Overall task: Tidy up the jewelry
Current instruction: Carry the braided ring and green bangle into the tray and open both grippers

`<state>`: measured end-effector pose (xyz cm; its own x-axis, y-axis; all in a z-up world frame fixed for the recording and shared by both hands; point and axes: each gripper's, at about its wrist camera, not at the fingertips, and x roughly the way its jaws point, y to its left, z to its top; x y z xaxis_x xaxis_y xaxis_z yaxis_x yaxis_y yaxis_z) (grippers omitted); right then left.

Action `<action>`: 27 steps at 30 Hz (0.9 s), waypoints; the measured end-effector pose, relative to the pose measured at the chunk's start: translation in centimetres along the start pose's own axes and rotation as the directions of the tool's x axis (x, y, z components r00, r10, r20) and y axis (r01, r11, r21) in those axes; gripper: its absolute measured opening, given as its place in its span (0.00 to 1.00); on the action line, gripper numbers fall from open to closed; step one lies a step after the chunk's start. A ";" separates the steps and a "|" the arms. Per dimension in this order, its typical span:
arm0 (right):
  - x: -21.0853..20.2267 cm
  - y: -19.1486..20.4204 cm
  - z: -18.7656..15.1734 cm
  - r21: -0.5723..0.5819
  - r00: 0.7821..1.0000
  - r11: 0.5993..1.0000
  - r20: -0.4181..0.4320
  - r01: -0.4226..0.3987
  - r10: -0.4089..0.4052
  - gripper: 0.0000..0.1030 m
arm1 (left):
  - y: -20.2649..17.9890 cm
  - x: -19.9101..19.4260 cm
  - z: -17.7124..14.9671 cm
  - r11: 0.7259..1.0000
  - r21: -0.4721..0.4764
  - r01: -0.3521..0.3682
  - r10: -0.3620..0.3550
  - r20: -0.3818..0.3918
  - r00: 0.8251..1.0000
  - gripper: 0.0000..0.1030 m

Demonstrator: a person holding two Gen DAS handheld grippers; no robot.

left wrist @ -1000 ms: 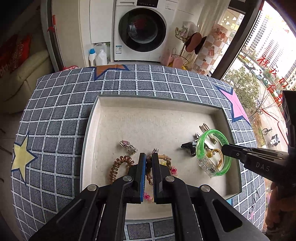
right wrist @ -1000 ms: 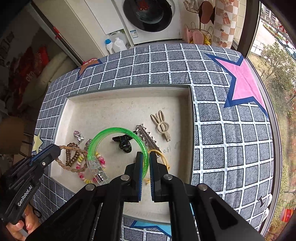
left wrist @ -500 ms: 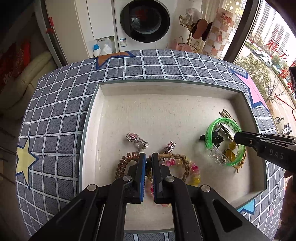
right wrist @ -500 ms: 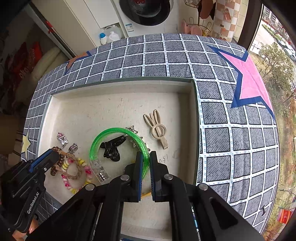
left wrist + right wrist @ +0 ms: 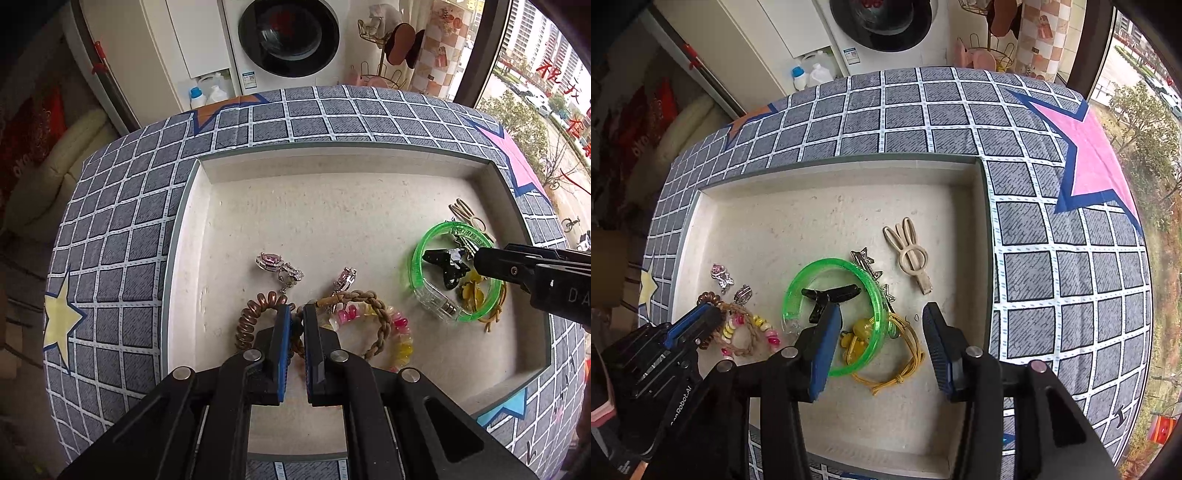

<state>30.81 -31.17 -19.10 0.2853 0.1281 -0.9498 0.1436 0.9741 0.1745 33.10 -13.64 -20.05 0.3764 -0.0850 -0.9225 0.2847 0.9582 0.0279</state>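
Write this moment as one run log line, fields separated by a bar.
left gripper: shut on braided bracelet | right gripper: open, over green bangle | tray: holds all items

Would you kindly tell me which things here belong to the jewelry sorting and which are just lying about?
Job:
tray
green bangle
black clip
bunny clip
yellow cord
braided bracelet
bead bracelet
coil tie
earrings

Lying about:
washing machine
bottles
checked cloth
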 end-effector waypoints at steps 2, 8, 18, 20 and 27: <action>-0.3 -0.1 -0.1 0.004 1.000 1.000 0.003 -0.006 0.006 0.49 | 0.1 0.0 -0.1 1.000 -0.004 -0.004 0.004 -0.001 1.000 0.18; -1.3 -0.3 -0.3 0.026 0.999 0.999 0.024 -0.024 0.023 0.49 | -0.1 -0.2 -0.1 1.000 0.005 -0.007 0.007 0.008 1.000 0.19; -2.3 -0.6 -0.6 0.047 0.998 0.998 0.041 -0.048 0.046 0.49 | -0.6 -2.1 0.1 1.000 0.003 -0.023 0.022 0.078 0.997 1.00; -2.4 -0.6 -0.6 0.054 0.998 0.997 0.041 -0.056 0.053 0.49 | -0.5 -2.2 0.1 1.000 -0.004 -0.019 0.019 0.075 0.997 1.00; -2.4 -0.5 -1.0 0.055 0.997 0.996 0.033 -0.070 0.068 0.70 | -0.3 -2.0 -0.2 0.999 -0.006 -0.043 0.043 0.054 0.998 1.00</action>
<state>29.12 -31.81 -17.14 0.3255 0.1880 -0.9267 0.1751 0.9511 0.2544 32.13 -13.76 -18.31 0.4358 -0.0585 -0.8982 0.2627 0.9627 0.0648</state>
